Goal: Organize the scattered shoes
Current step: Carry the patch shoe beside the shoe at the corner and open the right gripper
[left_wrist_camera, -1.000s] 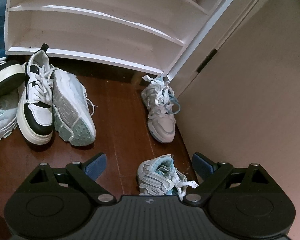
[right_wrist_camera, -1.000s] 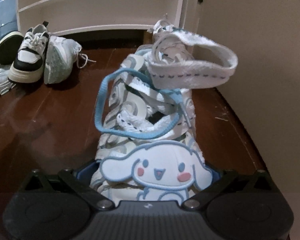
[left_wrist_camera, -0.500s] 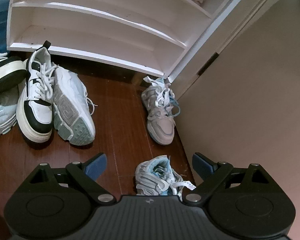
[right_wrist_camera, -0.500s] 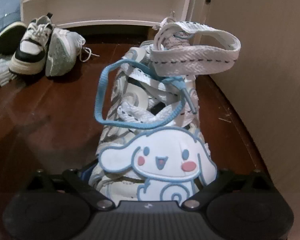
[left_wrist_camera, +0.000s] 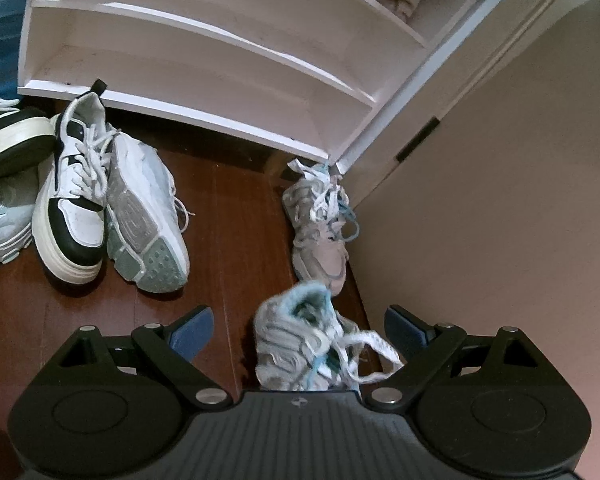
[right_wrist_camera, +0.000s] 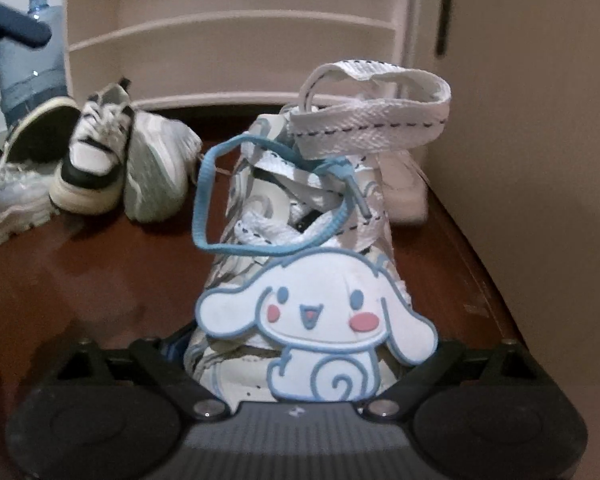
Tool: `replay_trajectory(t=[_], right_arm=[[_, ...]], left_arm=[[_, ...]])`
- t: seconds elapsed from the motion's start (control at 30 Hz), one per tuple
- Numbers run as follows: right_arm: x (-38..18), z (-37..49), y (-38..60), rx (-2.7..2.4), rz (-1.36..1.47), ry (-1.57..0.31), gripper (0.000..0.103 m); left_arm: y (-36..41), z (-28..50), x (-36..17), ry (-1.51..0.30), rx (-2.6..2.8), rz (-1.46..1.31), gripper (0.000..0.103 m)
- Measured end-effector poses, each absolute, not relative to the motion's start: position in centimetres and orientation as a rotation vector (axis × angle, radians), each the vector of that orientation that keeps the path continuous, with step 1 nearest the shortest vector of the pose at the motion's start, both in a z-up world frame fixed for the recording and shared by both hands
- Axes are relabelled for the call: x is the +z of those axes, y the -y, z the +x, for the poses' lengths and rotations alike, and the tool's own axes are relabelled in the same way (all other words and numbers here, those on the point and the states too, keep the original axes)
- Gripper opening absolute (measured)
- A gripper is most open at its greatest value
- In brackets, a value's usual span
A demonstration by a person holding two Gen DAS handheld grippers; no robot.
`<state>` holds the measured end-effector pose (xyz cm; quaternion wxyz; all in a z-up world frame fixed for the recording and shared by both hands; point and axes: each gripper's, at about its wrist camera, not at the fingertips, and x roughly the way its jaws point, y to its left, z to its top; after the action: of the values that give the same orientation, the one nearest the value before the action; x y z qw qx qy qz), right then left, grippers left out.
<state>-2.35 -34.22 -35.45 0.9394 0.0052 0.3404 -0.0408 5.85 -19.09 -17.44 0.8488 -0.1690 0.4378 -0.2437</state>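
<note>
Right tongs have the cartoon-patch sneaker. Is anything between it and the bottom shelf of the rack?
Yes. Its matching sneaker lies on the floor directly beyond the held cartoon-patch sneaker, in front of the bottom shelf at its right end. The shelf itself looks bare; left of the matching sneaker, the approach looks open.

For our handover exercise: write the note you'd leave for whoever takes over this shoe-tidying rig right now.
Right gripper: shut on the cartoon-patch sneaker, lifted off the floor.
Left gripper: open, empty, above that sneaker.
Its mate lies by the rack's corner; four more shoes, including a black-and-white one, are piled left.
Done: none shelved on the lower shelves.
Left: shelve this sneaker, its mate, then the pile.
</note>
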Motion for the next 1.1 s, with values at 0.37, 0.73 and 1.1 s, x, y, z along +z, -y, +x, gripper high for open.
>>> replay_trajectory(t=[0.37,0.73,1.1], right_arm=[[-35.7,11.9,35.2,-0.091,0.042,-0.686,0.094],[-38.6,22.3,38.1,-0.143,0.079,-0.736,0.094],[-40.0,23.2,39.0,-0.144,0.026,-0.735,0.096]], left_arm=[[18.7,6.6,-17.7,-0.902,-0.486,-0.391,0.093],[21.1,7.8,-19.4,-0.919,-0.516,-0.361,0.093],[21.5,8.1,-20.0,-0.934,-0.524,-0.381,0.093]])
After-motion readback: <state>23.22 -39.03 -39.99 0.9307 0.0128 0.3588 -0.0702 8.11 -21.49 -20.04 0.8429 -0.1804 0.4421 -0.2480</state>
